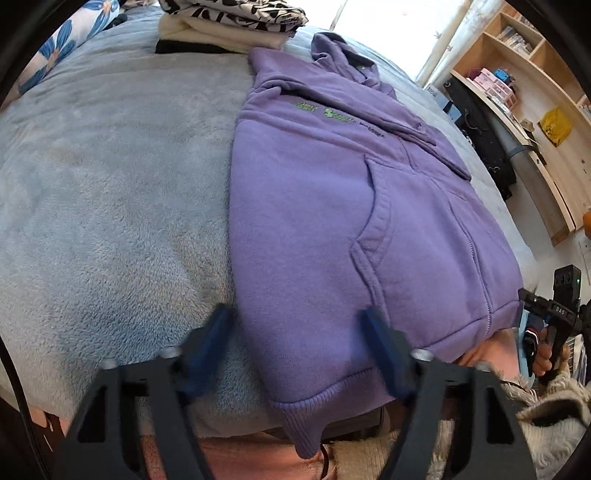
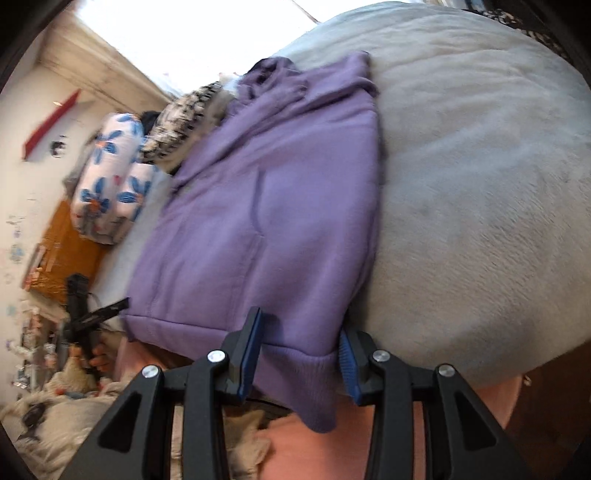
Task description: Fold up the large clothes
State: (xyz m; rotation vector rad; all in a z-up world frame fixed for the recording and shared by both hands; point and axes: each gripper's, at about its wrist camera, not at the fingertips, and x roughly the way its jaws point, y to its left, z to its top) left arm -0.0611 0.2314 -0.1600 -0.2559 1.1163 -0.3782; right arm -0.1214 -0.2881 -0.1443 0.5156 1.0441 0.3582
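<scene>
A purple hoodie (image 1: 332, 206) lies flat on a bed covered by a pale grey-blue plush blanket (image 1: 110, 184), already narrowed into a long band with its sleeves folded in. Its hood (image 1: 332, 51) points toward the far end of the bed, and its ribbed hem (image 1: 306, 417) droops over the near edge.

The left hand-held gripper (image 1: 295, 332) hangs over one near corner of the hoodie. Its blue-padded fingers (image 1: 380, 350) stand well apart, one over the blanket just beside the hoodie's long edge, the other over the purple fabric. The pads hold nothing.

The right hand-held gripper (image 2: 299, 350) sits at the other near corner, its jaws partly open. The hem corner (image 2: 306, 373) lies between the blue ribbed pads (image 2: 349, 363). Whether the pads press on it, I cannot tell; the cloth hangs loosely below them.

The hoodie is thick, soft fleece knit with a front kangaroo pocket (image 1: 399, 236) edged by a stitched band and small green lettering (image 1: 325, 112) across the chest. The blanket has a short, fuzzy pile. At the far end of the bed sits a stack of folded clothes (image 1: 229, 26), topped by a black-and-white patterned piece. A pillow with blue flowers (image 2: 110, 177) lies beside it.
</scene>
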